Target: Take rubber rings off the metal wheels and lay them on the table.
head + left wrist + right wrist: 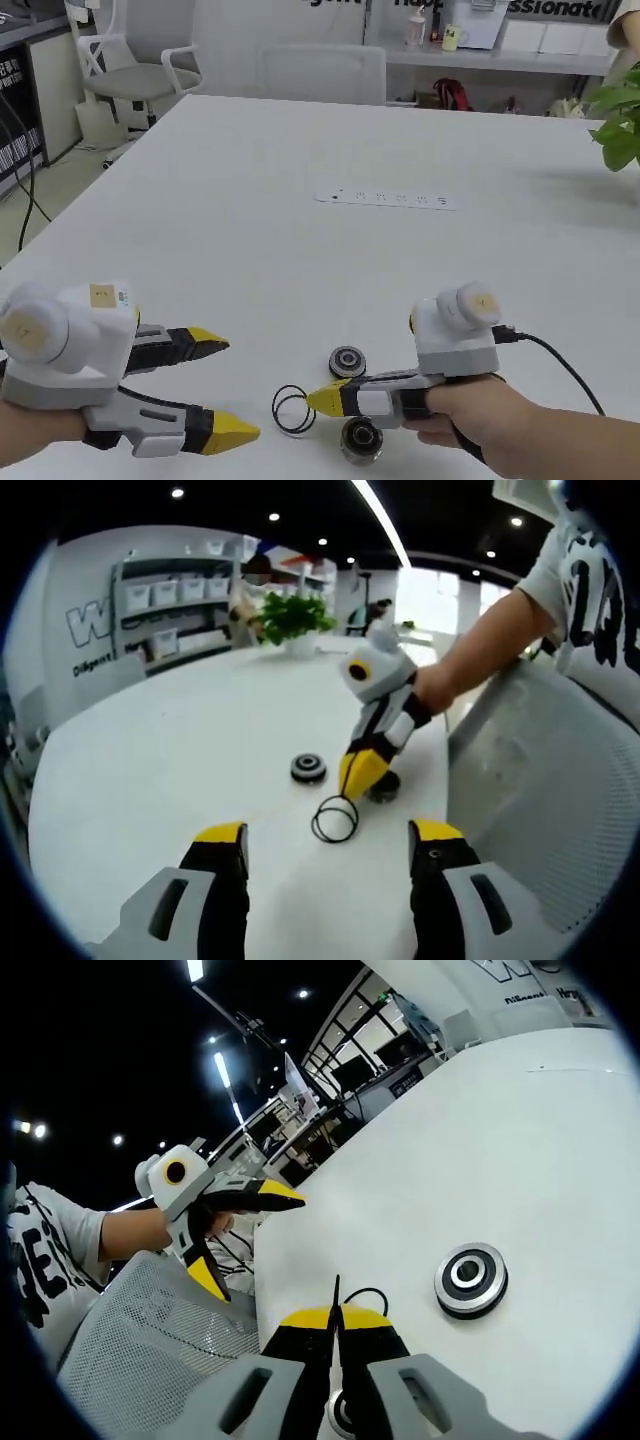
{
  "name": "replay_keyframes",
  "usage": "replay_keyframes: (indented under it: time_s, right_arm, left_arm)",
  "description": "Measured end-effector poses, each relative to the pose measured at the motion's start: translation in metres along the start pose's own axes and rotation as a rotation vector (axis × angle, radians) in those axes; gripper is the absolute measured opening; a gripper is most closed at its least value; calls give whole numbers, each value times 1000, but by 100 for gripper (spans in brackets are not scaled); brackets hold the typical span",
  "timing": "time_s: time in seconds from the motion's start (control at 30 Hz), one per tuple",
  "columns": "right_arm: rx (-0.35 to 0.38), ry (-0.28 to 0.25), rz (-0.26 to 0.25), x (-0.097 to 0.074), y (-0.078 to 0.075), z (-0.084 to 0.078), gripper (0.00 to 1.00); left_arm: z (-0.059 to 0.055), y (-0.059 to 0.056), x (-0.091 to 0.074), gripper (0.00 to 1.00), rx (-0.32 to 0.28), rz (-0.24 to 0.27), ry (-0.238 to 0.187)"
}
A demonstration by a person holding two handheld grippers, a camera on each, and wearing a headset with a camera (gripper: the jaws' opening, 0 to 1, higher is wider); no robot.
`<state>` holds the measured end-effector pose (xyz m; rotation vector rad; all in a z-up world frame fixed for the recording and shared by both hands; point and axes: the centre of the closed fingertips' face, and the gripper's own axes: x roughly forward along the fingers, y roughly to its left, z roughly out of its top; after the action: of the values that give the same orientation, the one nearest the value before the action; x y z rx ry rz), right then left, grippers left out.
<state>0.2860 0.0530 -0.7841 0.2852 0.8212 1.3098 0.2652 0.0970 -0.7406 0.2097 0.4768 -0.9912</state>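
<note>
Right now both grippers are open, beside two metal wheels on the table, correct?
No: the left gripper is open, but the right gripper is shut on a rubber ring, as the right gripper view shows. The metal wheels are there.

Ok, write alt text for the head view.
On a white table, the right gripper, jaws shut, has its yellow tip at the edge of black rubber rings lying flat beside two metal wheels. The left gripper hovers open at lower left.

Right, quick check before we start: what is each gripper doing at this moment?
Left gripper: jaws open, holding nothing.
Right gripper: jaws closed, apparently pinching the edge of a rubber ring.
</note>
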Motion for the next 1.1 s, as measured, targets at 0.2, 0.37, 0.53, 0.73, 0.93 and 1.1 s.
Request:
replay_keyframes:
  time_s: [0.2, 0.37, 0.53, 0.73, 0.93, 1.1]
  right_arm:
    - [2, 0, -7, 2, -3, -1, 0]
    - [5, -3, -18, 1, -7, -1, 0]
    - [9, -4, -28, 1, -10, -2, 0]
    - [3, 0, -54, 2, -15, -3, 0]
    - [2, 6, -69, 1, -18, -4, 0]
    - [-17, 25, -80, 2, -20, -7, 1]
  left_arm:
    - [0, 1, 1, 65, -2, -1, 1]
    - [-2, 2, 0, 65, -4, 2, 5]
    - [-3, 2, 0, 65, -9, 3, 6]
    - [-2, 2, 1, 65, -12, 2, 6]
    - [-2, 3, 2, 65, -11, 3, 7]
    - [-3, 4, 2, 65, -17, 4, 6]
